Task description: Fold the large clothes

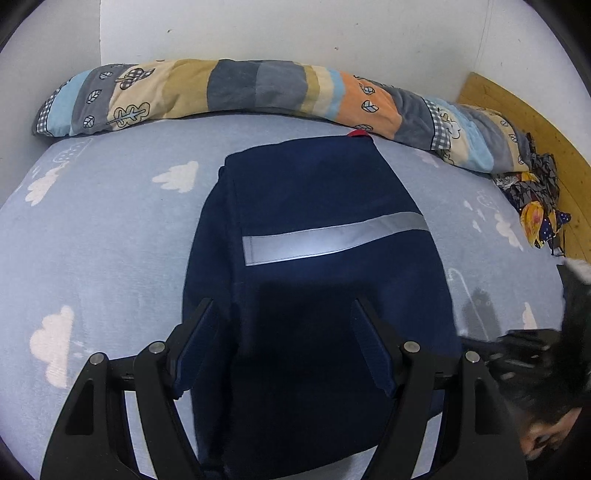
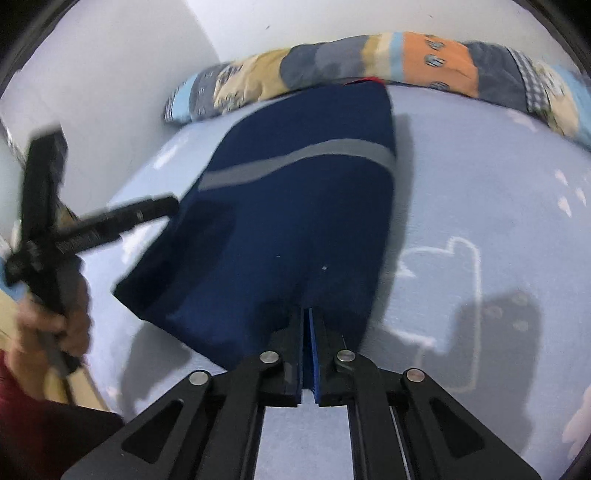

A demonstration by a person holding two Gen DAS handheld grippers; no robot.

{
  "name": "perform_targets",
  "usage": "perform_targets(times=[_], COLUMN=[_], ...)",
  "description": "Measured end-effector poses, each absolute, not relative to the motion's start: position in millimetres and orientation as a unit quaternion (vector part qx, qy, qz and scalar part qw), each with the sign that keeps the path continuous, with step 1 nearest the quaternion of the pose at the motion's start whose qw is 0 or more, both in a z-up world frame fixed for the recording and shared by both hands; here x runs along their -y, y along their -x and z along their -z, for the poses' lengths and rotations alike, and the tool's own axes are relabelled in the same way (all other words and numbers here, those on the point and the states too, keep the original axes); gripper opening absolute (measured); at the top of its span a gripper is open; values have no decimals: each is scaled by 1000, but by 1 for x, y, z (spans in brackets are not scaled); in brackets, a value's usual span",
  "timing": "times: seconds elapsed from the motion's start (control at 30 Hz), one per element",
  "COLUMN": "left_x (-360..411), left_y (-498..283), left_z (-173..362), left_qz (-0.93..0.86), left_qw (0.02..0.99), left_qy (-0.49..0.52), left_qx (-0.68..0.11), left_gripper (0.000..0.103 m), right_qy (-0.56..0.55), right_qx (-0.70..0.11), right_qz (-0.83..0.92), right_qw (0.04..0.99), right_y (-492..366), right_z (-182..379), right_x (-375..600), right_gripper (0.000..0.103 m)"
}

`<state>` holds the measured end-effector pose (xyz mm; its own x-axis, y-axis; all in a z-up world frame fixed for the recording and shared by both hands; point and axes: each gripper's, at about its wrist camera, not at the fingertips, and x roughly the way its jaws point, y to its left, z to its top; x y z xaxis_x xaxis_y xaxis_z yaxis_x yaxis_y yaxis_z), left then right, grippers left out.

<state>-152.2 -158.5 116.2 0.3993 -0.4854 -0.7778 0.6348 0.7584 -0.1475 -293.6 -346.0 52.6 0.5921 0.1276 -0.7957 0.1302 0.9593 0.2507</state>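
Garment: navy garment point(image 1: 314, 229), narrowed lengthwise, lies on the bed point(image 1: 103, 236) ahead of both claws.
Left claw point(image 1: 284, 347): spread, astride the near hem.
Right claw point(image 2: 308, 350): pressed together, apparently nipping the hem for folding.

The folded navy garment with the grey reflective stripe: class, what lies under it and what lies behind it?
Under the navy garment lies the pale blue cloud-print bedsheet; the part beneath is covered. Behind it, a patchwork bolster runs along the white wall.

Open left tongs point(image 1: 282, 306) hover over folded navy garment point(image 1: 314, 229) on bed point(image 1: 92, 236).
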Motion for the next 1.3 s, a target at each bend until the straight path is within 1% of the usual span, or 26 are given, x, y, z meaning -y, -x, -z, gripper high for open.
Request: perform_targets(times=[0.1, 0.13, 0.2, 0.23, 0.27, 0.3, 0.33, 0.4, 0.47, 0.53, 0.67, 0.73, 0.87, 0.97, 1.0, 1.03, 1.1, 1.2, 1.3], left_x=[163, 165, 167, 168, 168, 168, 170, 176, 186, 196, 213, 215, 209, 200, 198, 196, 190, 183, 182], left_y=[154, 154, 154, 155, 156, 156, 157, 161, 169, 177, 189, 184, 164, 153, 152, 151, 152, 152, 155], left_z=[-108, -105, -100, -100, -100, -100, -100, -101, -102, -102, -98, -94, -90, -86, -85, -85, -88, -88, -84], left_qz=[334, 333, 332, 331, 332, 334, 338, 347, 362, 381, 400, 395, 372, 355, 353, 350, 348, 341, 334], left_qw=[828, 826, 823, 823, 823, 822, 821, 816, 810, 801, 789, 788, 790, 791, 792, 793, 797, 802, 807], left_qy=[-97, -103, -116, -122, -122, -119, -116, -114, -116, -120, -162, -166, -132, -119, -120, -121, -120, -116, -123], left_qx=[-440, -443, -447, -446, -446, -446, -446, -447, -446, -446, -437, -443, -470, -484, -484, -483, -479, -476, -471], left_gripper=[74, 74, 74, 74, 74, 74, 74, 74, 74, 74, 74, 74, 74, 74, 74, 74, 74, 74, 74], right_qy=[-96, -86, -115, -147, -171, -180, -181, -188, -207, -197, -182, -167, -165, -219, -217, -205, -197, -185, -170], right_qx=[-487, -486, -492, -491, -468, -446, -425, -391, -394, -394, -423, -429, -513, -511, -511, -505, -480, -468, -473], right_qz=[25, 31, 35, 21, 14, 22, 41, 66, 61, 60, 73, 77, 80, 86, 86, 79, 58, 50, 52], right_qw=[868, 869, 862, 858, 867, 876, 886, 899, 894, 896, 885, 885, 839, 827, 828, 835, 853, 863, 863], right_y=[270, 267, 267, 269, 274, 277, 280, 273, 252, 223, 147, 127, 76, 77, 78, 82, 103, 143, 172], right_z=[-24, -21, -27, -36, -50, -62, -76, -97, -99, -98, -74, -65, -21, -20, -25, -35, -62, -86, -86], right_x=[331, 327, 332, 340, 350, 359, 369, 393, 410, 417, 446, 451, 462, 473, 473, 470, 462, 445, 426], right_gripper=[5, 5, 6, 4, 2, 3, 7, 7, 7, 7, 6, 6, 2, 0, 0, 6, 8, 8, 8])
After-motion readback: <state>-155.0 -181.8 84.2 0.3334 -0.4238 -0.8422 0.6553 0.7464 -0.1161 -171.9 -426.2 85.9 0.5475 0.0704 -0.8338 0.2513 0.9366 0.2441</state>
